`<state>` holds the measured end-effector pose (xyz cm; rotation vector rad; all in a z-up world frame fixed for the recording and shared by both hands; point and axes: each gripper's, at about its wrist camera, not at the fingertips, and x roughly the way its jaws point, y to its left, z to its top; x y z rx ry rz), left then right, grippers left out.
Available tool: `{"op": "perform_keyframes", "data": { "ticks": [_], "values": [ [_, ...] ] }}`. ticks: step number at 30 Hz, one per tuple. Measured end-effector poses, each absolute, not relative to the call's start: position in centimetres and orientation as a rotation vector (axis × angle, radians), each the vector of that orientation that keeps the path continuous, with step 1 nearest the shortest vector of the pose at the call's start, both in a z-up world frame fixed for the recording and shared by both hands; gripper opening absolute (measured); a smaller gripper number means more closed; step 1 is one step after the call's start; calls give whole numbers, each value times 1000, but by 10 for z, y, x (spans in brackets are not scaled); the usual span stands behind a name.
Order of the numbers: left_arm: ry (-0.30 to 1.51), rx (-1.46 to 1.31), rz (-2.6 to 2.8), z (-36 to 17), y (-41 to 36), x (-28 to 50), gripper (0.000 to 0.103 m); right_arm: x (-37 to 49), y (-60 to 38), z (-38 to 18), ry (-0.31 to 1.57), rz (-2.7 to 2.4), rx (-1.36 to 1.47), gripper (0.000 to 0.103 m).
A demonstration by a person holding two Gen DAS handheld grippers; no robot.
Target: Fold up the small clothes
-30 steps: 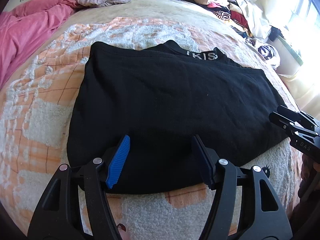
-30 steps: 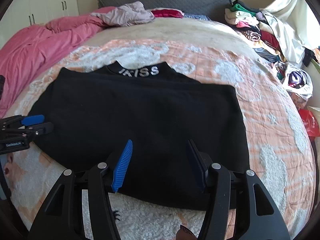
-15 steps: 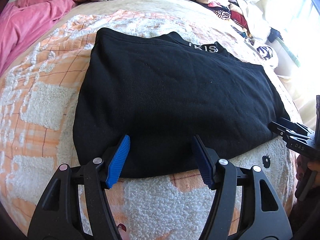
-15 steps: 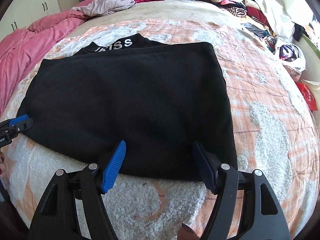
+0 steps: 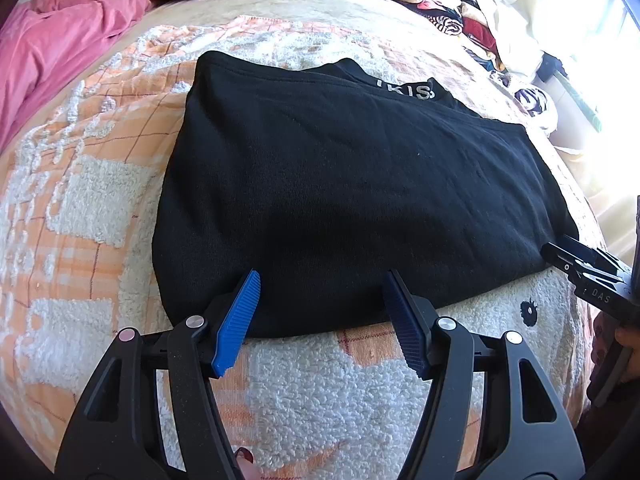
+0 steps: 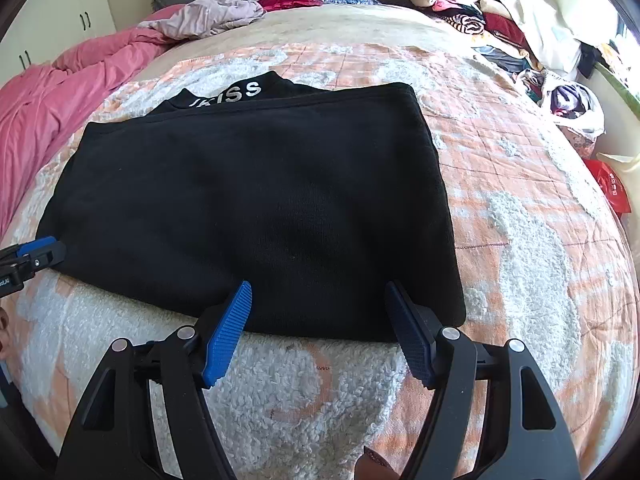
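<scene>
My left hand-held gripper (image 5: 320, 320) and right hand-held gripper (image 6: 318, 326) hang released over the near hem of the folded black garment (image 6: 256, 208). It lies flat mid-bed on the orange blanket (image 6: 520, 208), collar at twelve o'clock.

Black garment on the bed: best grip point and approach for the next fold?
Take the black garment by its near hem, one gripper toward each near corner, coming in low from the near side. It lies flat, so only that edge, raised on the blanket, offers the pads a bite.

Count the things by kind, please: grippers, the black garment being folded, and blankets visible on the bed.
Grippers: 2, left gripper and right gripper
Black garment: 1
Blankets: 2, orange checked blanket and pink blanket
Total: 5
</scene>
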<state>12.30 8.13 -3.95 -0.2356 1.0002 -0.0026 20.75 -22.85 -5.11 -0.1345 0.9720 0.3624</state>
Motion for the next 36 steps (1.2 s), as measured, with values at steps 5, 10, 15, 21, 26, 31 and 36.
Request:
{"op": "perform_keyframes", "data": {
  "ticks": [5, 10, 15, 21, 26, 31, 36],
  "values": [
    [1005, -236, -5, -39, 81, 120, 56, 203, -232, -50, 969, 359, -117, 68],
    [999, -247, -4, -36, 82, 115, 56, 198, -234, -48, 963, 355, -104, 68],
    [974, -273, 1, -27, 86, 105, 58, 192, -236, -42, 949, 370, -67, 79],
    [934, -265, 32, -10, 95, 92, 73, 178, -227, -25, 868, 415, -45, 91],
    [917, -288, 84, -4, 114, 86, 91, 161, -200, -16, 807, 480, -71, 95],
    [918, -339, 161, -7, 143, 86, 94, 143, -159, -12, 767, 554, -152, 96],
    [916, -397, 208, -12, 171, 83, 94, 122, -115, -19, 761, 606, -258, 96]
  ]
}}
